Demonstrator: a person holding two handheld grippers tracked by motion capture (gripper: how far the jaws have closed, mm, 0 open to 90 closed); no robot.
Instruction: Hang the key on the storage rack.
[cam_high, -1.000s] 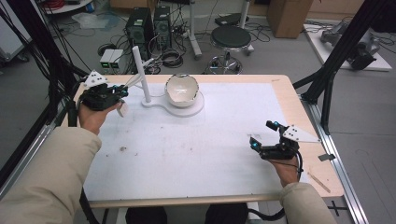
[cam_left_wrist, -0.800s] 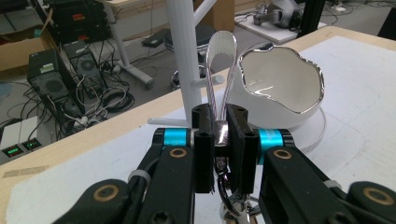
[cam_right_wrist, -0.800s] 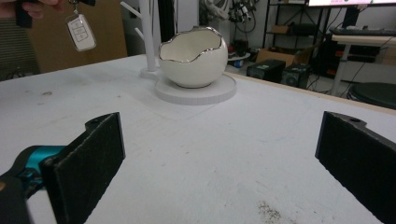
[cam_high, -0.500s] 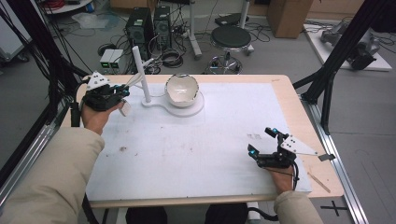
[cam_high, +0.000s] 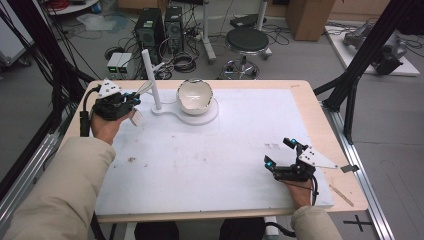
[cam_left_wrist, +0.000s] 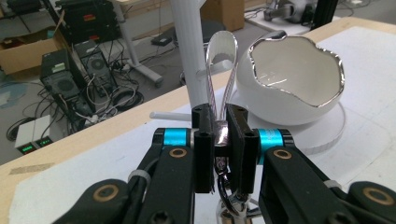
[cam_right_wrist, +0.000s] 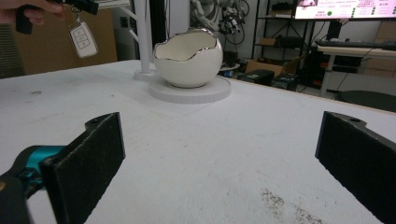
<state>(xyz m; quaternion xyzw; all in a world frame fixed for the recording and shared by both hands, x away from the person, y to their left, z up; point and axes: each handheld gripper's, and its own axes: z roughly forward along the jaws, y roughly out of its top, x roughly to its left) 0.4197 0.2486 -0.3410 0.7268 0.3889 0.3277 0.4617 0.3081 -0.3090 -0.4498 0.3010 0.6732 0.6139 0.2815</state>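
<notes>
My left gripper (cam_high: 134, 98) is at the table's far left, shut on a silvery strap loop (cam_left_wrist: 221, 51) of a key ring. A white key fob (cam_right_wrist: 83, 39) hangs below it, clear of the mat. The loop's tip points at the white post (cam_left_wrist: 188, 51) of a stand, close to a short peg on it. An eggshell-shaped white bowl (cam_high: 194, 96) with a silver rim sits on the stand's round base (cam_high: 210, 117), right of the post. My right gripper (cam_high: 281, 153) rests low near the front right corner, open, with nothing between its pads (cam_right_wrist: 95, 154).
A white mat (cam_high: 215, 160) covers the wooden table, with small dark smudges (cam_high: 131, 160). A thin wooden stick (cam_high: 342, 195) lies at the right edge. Black frame posts stand at both sides. A stool (cam_high: 248, 40) and computer cases (cam_high: 150, 27) stand on the floor behind.
My right gripper has sunk a little and drawn back toward the front edge. The left gripper and the strap have stayed in place.
</notes>
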